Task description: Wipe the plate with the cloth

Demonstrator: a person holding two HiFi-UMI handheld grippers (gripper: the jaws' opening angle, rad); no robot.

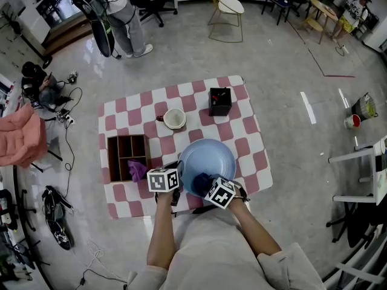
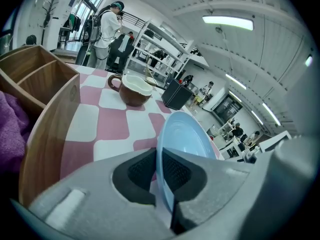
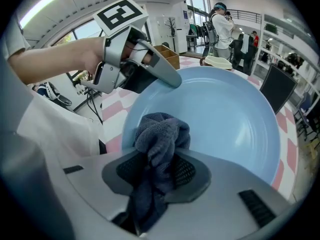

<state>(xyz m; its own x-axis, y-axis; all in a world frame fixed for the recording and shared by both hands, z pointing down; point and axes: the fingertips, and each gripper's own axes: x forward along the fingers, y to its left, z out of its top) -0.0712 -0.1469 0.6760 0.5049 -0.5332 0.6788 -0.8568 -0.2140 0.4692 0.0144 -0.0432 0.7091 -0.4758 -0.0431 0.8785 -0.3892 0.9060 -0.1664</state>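
Pinching plate (image 2: 186, 136) rim in left tongs (image 2: 160, 173), cloth (image 3: 161, 134) in right tongs (image 3: 158, 173); could lose thin rim hold by wiping hard.

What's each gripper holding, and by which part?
The left gripper grips the plate by its rim; the right gripper grips the cloth by its bunched middle.

Bright, even indoor light from ceiling strip lamps (image 2: 227, 20); shadows soft. A faint sheen lies on the plate (image 3: 235, 119). Gripper views bend toward dark corners.
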